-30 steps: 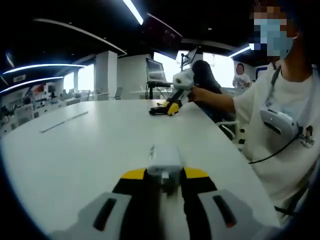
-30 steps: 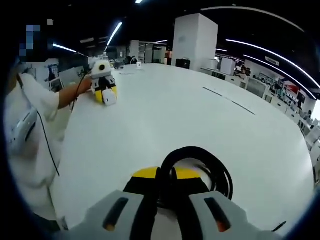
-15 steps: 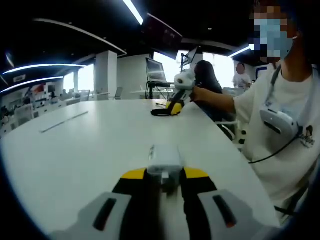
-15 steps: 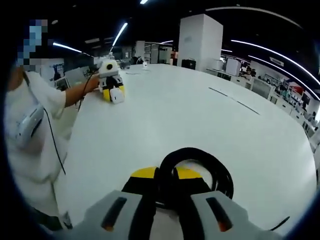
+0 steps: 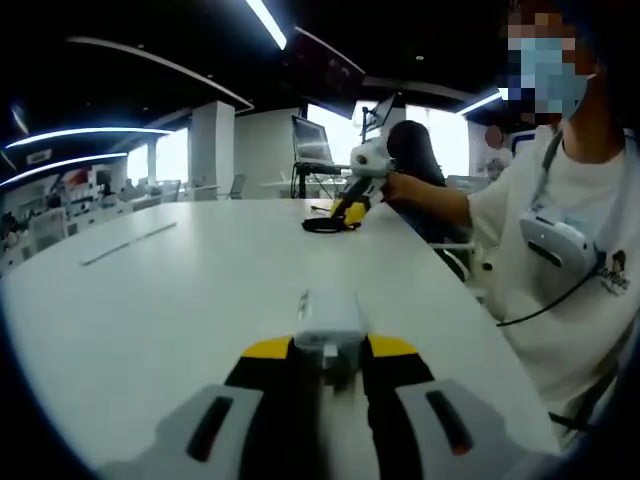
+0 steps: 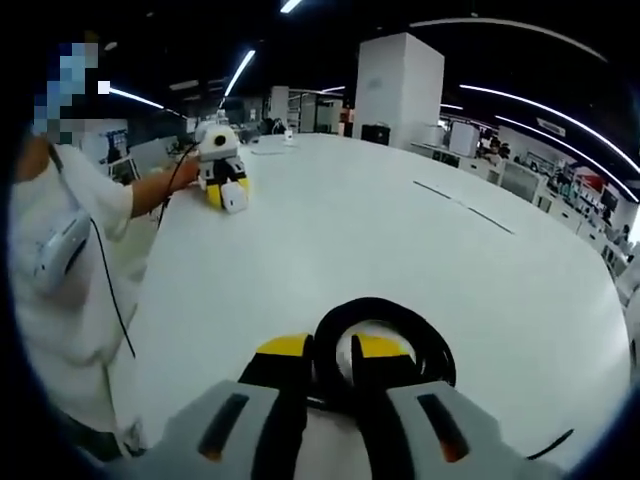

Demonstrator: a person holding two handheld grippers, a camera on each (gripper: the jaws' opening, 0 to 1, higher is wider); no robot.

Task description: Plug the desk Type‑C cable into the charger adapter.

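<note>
My left tool (image 5: 322, 365) is closed on the white charger adapter (image 5: 327, 322), which sits pinched between the yellow-tipped jaws and pokes forward over the white surface (image 5: 180, 290). My right tool (image 6: 338, 365) is closed on the black Type-C cable (image 6: 385, 335), whose coiled loops bulge out ahead and to the right of the jaws, resting on the surface (image 6: 400, 240). The left gripper view shows what the other cannot: the right tool (image 5: 352, 205) from outside, far across the surface, tipped down with the cable (image 5: 325, 226) as a small dark ring lying flat under it, and my hand (image 5: 395, 185) behind it. The right gripper view gives the reverse: the left tool (image 6: 222, 185) well apart at the far edge, with the adapter (image 6: 232, 198) a small white block at its tip, just above the surface. So the two task pieces are well apart, each in its own tool. Between them the surface is bare, apart from a thin seam line (image 6: 462, 205) running across it. Beyond the surface's far edge in the left gripper view stands a monitor (image 5: 312, 142) on a stand, and a dark office chair (image 5: 415, 150) rises behind my arm. In the right gripper view a broad white pillar (image 6: 398, 90) stands past the surface, with desks and ceiling strip lights (image 6: 235, 70) further back. My white shirt (image 5: 560, 260) and a black cord (image 6: 115, 290) hanging across it show at the side.
</note>
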